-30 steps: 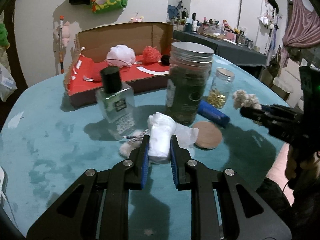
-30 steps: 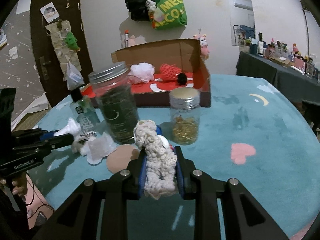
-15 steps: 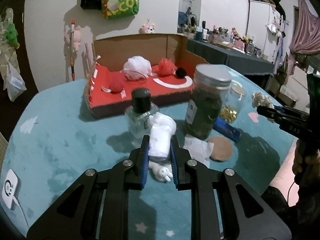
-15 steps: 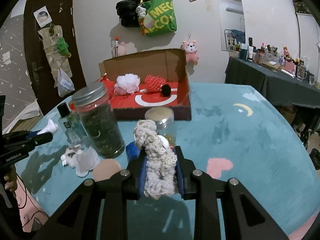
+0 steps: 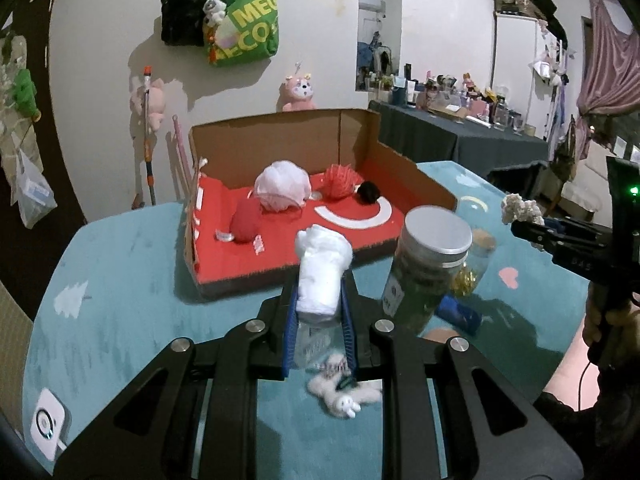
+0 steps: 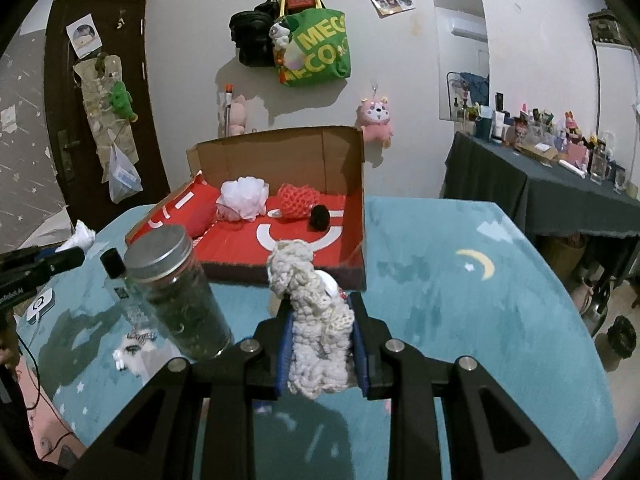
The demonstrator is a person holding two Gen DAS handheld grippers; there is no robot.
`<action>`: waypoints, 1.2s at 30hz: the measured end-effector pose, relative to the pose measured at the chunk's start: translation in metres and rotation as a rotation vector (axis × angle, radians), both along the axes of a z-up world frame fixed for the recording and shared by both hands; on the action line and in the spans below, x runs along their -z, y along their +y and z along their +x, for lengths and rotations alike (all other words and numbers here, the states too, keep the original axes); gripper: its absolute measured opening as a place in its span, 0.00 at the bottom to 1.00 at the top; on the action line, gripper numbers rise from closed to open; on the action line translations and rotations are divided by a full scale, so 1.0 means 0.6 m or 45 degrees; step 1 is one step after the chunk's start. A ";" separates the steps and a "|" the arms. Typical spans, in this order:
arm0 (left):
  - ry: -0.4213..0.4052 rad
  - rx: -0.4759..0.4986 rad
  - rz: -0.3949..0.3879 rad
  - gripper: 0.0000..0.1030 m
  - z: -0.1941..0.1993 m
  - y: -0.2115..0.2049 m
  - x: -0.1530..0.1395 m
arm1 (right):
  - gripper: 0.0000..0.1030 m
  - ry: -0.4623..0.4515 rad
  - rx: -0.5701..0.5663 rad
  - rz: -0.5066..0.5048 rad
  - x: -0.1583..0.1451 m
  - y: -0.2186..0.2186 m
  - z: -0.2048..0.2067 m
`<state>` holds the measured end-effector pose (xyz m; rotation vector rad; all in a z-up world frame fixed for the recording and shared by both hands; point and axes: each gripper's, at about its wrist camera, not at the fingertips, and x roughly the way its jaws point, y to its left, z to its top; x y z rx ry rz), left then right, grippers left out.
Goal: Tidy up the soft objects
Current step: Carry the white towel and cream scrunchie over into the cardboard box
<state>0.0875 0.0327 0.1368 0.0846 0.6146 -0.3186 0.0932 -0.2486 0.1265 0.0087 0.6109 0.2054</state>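
Observation:
My left gripper (image 5: 319, 300) is shut on a white soft roll (image 5: 322, 272), held above the teal table. My right gripper (image 6: 320, 320) is shut on a cream crocheted piece (image 6: 316, 320). Beyond both stands an open cardboard box with a red floor (image 5: 304, 236) (image 6: 296, 240). In it lie a white pouf (image 5: 283, 186), a red mesh ball (image 5: 342, 181), a small black ball (image 5: 369, 193) and a red soft lump (image 5: 245, 224). A small white plush toy (image 5: 344, 394) lies on the table under my left gripper. The right gripper (image 5: 520, 220) shows at the right of the left wrist view.
A tall jar with a metal lid (image 5: 428, 272) (image 6: 176, 292) stands in front of the box, with a smaller jar of gold bits (image 5: 474, 268), a blue tube (image 5: 458, 314) and a clear bottle with a black cap (image 6: 114, 272) around it. A white device (image 5: 48, 426) lies at the table's left edge.
Both grippers have risen with their soft pieces and now look over the jars at the box. The plush toy stays on the table below the left gripper.

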 end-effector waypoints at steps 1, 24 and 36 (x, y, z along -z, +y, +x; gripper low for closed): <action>-0.001 0.006 0.001 0.17 0.005 -0.002 -0.004 | 0.27 0.000 -0.004 -0.005 -0.003 0.001 0.004; 0.224 0.220 0.102 0.17 0.194 -0.039 -0.009 | 0.27 0.205 -0.294 -0.130 -0.017 0.064 0.189; 0.406 0.299 0.279 0.17 0.331 -0.087 0.048 | 0.27 0.446 -0.412 -0.245 0.028 0.133 0.339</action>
